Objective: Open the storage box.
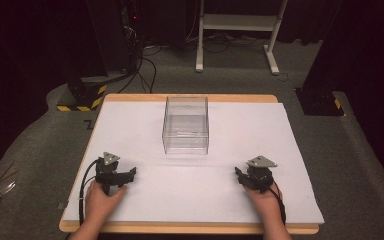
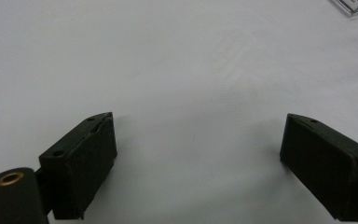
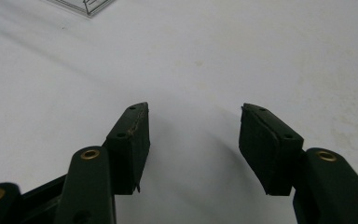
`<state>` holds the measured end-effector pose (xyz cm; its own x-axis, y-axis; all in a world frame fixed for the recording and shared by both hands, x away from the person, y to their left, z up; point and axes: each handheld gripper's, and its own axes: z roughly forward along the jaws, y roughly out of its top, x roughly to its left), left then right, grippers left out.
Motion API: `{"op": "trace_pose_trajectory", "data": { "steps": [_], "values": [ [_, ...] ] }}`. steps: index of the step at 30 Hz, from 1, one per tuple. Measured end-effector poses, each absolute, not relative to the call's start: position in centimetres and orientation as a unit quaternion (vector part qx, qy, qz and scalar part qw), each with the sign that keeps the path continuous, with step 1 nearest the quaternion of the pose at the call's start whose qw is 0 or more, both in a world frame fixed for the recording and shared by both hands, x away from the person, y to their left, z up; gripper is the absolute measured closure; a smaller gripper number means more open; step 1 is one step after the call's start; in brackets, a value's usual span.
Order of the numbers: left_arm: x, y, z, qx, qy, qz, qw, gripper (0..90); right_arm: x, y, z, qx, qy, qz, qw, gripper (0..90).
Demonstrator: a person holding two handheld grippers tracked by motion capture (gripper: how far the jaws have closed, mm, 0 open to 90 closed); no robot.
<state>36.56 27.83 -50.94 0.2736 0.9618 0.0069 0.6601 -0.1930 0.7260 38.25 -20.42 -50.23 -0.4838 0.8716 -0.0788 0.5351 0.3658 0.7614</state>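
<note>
High view: a wooden table (image 1: 190, 228) with rounded corners carries a matte white sheet (image 1: 240, 150) that covers nearly all of its top. A clear, box-shaped plastic container (image 1: 185, 124) with thin glossy walls stands upright on the sheet, toward the far middle, and looks empty. The left gripper (image 1: 128, 174), black with a grey three-cornered plate, rests on the near left of the sheet; the right gripper (image 1: 240, 176), of the same build, rests on the near right. Both lie well apart from the container, one to each side. A grey carpeted floor (image 1: 40, 145) surrounds the table.

Left gripper view: the left gripper (image 2: 198, 149) has its two blocky black jaws spread wide over bare white sheet, released, with nothing between them. A corner of the clear container (image 2: 354, 5) shows at the upper right.

Right gripper view: the right gripper (image 3: 194, 135) likewise stands parted and unloaded, its flat pads facing each other above the faintly stained sheet. An edge of the container (image 3: 86, 4) shows at the upper left.
</note>
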Motion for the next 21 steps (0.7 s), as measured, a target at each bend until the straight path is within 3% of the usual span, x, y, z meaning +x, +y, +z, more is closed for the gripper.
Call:
{"op": "trace_pose_trajectory", "data": {
  "steps": [21],
  "values": [
    [36.52,27.78,-50.95,0.734,0.552,0.243,0.312,11.0,38.19,-20.53,-50.17,0.45,0.784,0.347,0.249,43.3]
  ]
}}
